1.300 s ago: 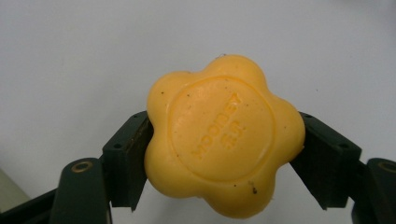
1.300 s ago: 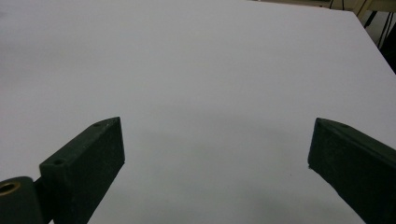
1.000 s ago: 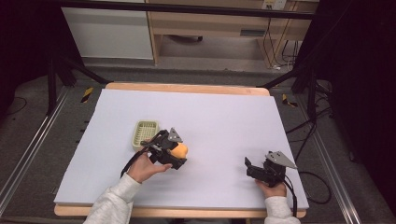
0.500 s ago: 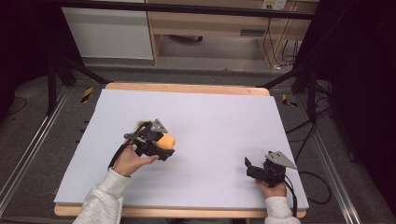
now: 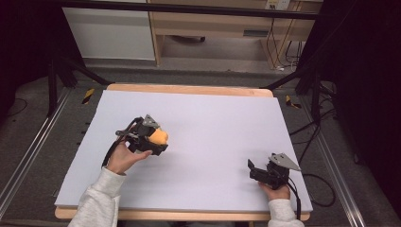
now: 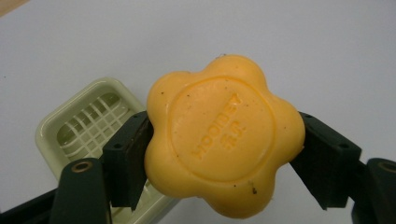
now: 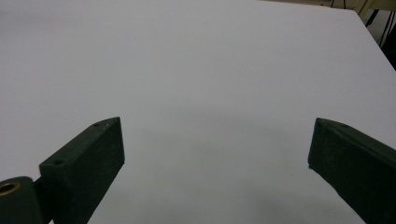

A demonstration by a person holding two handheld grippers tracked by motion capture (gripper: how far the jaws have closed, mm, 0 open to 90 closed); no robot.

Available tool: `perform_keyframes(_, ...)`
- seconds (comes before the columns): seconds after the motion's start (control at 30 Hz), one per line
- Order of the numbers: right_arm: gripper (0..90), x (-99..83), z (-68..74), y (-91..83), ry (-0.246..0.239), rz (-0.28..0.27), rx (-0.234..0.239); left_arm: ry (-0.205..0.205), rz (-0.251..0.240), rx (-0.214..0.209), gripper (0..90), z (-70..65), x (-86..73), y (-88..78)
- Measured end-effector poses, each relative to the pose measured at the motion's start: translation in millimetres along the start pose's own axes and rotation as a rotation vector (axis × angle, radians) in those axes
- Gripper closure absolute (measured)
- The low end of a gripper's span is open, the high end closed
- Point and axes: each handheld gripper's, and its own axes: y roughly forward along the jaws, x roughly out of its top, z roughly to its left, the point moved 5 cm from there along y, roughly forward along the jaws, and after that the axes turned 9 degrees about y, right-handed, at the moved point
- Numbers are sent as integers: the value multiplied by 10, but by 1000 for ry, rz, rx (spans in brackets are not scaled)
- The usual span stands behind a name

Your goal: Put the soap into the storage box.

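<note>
An orange flower-shaped soap (image 6: 224,140) is clamped between the jaws of my left gripper (image 6: 224,151), which is shut on it. In the high view the left gripper (image 5: 153,140) hovers at the left middle of the white table (image 5: 217,118), with the soap (image 5: 160,136) at its tip. A pale green slatted soap dish (image 6: 86,128) lies on the table just below and behind the soap. My right gripper (image 5: 255,171) rests near the front right edge. In the right gripper view its jaws stand wide apart around the right gripper (image 7: 217,154) midpoint, with bare table between them.
A wooden cabinet (image 5: 213,28) stands beyond the table's far edge. Black stand legs (image 5: 71,71) flank the table on both sides. Cables (image 5: 312,179) trail off the right side by the right hand.
My left gripper carried the soap leftward and a little away from the person, ending over the soap dish, which it now covers in the high view. The right gripper stayed put.
</note>
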Motion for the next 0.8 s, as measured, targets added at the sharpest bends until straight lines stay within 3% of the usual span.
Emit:
perform_keyframes(0.43,42,0,0,1,1,1,0,-38,1,46,266,190,-13,-26)
perform_keyframes(0.8,42,-1,-2,5,4,5,2,-96,15,73,266,391,-72,-20)
